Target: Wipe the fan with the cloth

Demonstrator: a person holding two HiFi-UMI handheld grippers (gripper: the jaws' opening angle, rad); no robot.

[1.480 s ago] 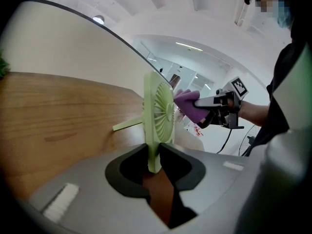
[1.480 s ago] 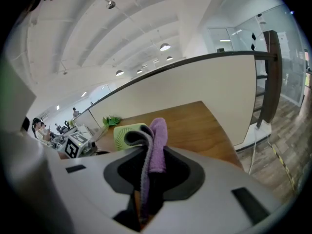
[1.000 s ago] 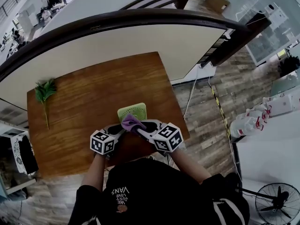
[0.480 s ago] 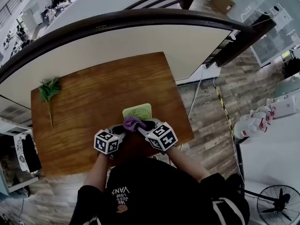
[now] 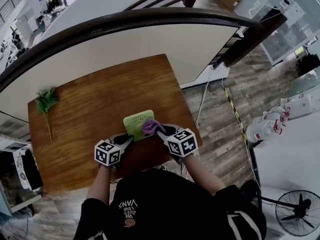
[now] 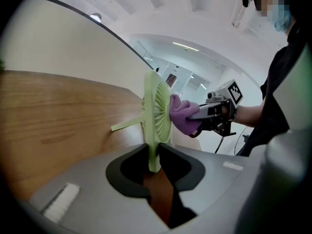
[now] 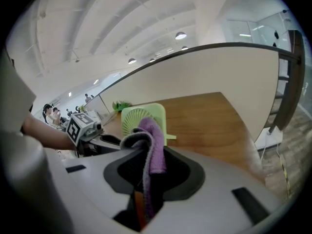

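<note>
The curved white wall (image 5: 150, 49) fills the space behind your work, and in front of it stands the wooden table (image 5: 90, 104), with plank floor (image 5: 225, 114) off its right side. You stand at the table's near edge with both arms reaching over it.

The green fan (image 5: 137, 122) is the largest thing on the table. It is in the near right part of the top, directly in front of you, standing upright on its edge. Its round grille faces your right side, and a thin leg runs out from its back toward the wood.

Your left gripper (image 6: 154, 161) comes in from the left, and its jaws are closed narrowly on the fan's thin lower edge. The green rim sits squarely between them, so this tool is steadying the fan.

Your right gripper (image 7: 146, 162) comes in from the right. Its jaws are clamped on the purple cloth (image 6: 183, 116), which bunches up out of them with a grey fold on one side. You press the bunched end against the grille face, at the fan's near right corner as seen from above.

A small leafy green sprig (image 5: 46, 100) lies at the far left edge of the table, well apart from the fan and both tools.
</note>
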